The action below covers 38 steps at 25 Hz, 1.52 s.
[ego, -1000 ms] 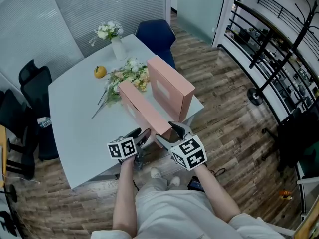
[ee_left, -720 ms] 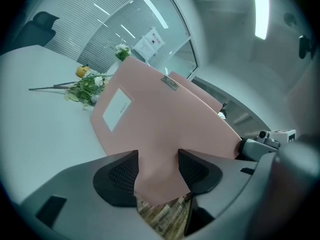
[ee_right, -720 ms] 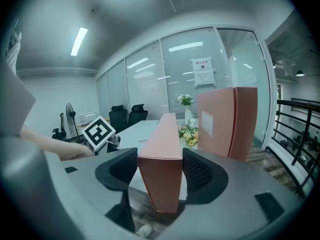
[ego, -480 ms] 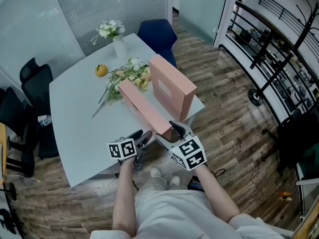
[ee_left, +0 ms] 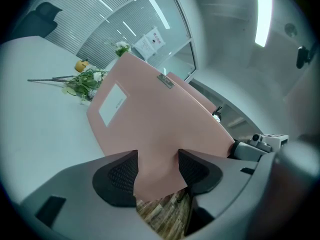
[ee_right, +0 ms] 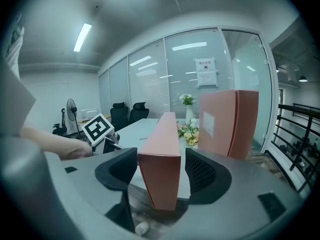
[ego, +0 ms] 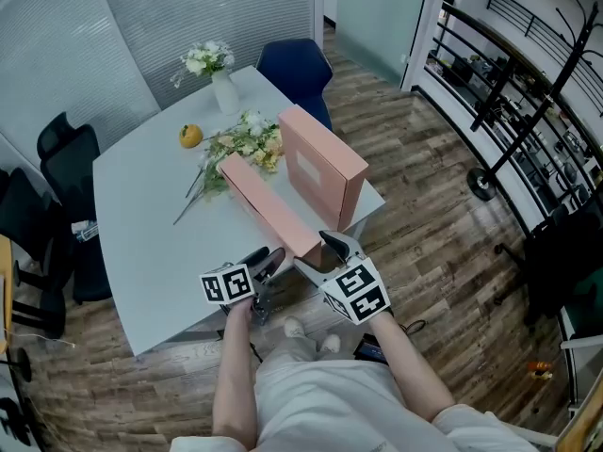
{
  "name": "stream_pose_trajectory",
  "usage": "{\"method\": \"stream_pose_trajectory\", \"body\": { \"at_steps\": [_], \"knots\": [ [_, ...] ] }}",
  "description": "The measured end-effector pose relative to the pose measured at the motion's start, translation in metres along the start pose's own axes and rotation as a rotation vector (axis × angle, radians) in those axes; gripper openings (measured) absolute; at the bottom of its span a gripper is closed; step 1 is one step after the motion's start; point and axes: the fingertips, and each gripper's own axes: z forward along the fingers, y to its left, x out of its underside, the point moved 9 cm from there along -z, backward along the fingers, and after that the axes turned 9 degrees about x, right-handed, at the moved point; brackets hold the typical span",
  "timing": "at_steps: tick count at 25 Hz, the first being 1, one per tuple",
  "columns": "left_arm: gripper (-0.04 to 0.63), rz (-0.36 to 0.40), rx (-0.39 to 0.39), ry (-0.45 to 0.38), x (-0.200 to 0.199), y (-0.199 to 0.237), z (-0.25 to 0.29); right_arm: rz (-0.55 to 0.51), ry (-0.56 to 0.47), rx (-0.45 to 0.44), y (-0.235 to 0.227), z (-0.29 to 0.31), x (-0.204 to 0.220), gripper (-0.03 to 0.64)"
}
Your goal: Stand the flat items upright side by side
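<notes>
In the head view, two pink flat boxes are sitting on the white table (ego: 141, 205). The far box (ego: 325, 163) is standing upright near the right edge. The near box (ego: 268, 205) is lying along its long edge just beside it, its close end reaching the table's front edge. Both grippers are meeting at that end, probably to steady the box while it is squared up next to its neighbour. The left gripper (ego: 267, 260) is coming in from the side and the right gripper (ego: 322, 252) is coming from the end. Their marker cubes are covering the contact points here.

In the left gripper view, the spread jaws are framing the near box's broad face and lower corner. They are facing the panel rather than pinching it, seemingly bracing it against tipping. Floorboards are showing under the corner, so that end is apparently overhanging the table. The box's bottom edge is being cut off by the jaws.

In the right gripper view, the jaws are standing wide astride the near box's narrow end. A sliver of table is showing beside the right pad, so they are not clamping. The box's own length is hiding its far end, and how wide the gap to the far box is cannot be judged.
</notes>
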Motion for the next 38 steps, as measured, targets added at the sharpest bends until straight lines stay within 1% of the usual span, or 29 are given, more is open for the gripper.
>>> {"method": "stream_pose_trajectory", "body": {
  "at_steps": [3, 6, 9, 12, 17, 21, 25, 29, 32, 34, 38],
  "knots": [
    [0.239, -0.006, 0.027, -0.031, -0.004, -0.005, -0.003, 0.007, -0.003, -0.013, 0.001, -0.003, -0.003, 0.301],
    [0.239, -0.002, 0.031, -0.045, -0.007, -0.007, -0.006, 0.018, -0.007, -0.026, 0.001, -0.006, -0.005, 0.301],
    [0.239, -0.018, 0.039, -0.078, -0.010, -0.010, -0.012, 0.042, -0.016, -0.044, 0.002, -0.010, -0.009, 0.301],
    [0.239, -0.011, 0.040, -0.099, -0.016, -0.013, -0.017, 0.060, -0.034, -0.057, 0.003, -0.014, -0.017, 0.301],
    [0.238, -0.011, 0.056, -0.148, -0.030, -0.018, -0.024, 0.082, -0.048, -0.067, 0.001, -0.017, -0.031, 0.301],
    [0.238, -0.008, 0.070, -0.171, -0.040, -0.017, -0.025, 0.101, -0.049, -0.070, 0.000, -0.013, -0.045, 0.301],
    [0.238, -0.024, 0.096, -0.186, -0.050, -0.009, -0.026, 0.112, -0.045, -0.076, 0.002, 0.000, -0.062, 0.301],
    [0.238, -0.051, 0.125, -0.234, -0.067, 0.007, -0.030, 0.107, -0.021, -0.068, 0.007, 0.019, -0.080, 0.301],
    [0.238, -0.041, 0.140, -0.216, -0.079, 0.018, -0.031, 0.095, 0.043, -0.056, 0.008, 0.040, -0.092, 0.301],
    [0.238, -0.049, 0.153, -0.207, -0.084, 0.026, -0.032, 0.085, 0.083, -0.053, 0.010, 0.056, -0.100, 0.301],
    [0.238, -0.064, 0.188, -0.185, -0.094, 0.041, -0.032, 0.085, 0.123, -0.022, 0.011, 0.082, -0.118, 0.301]
  ]
}}
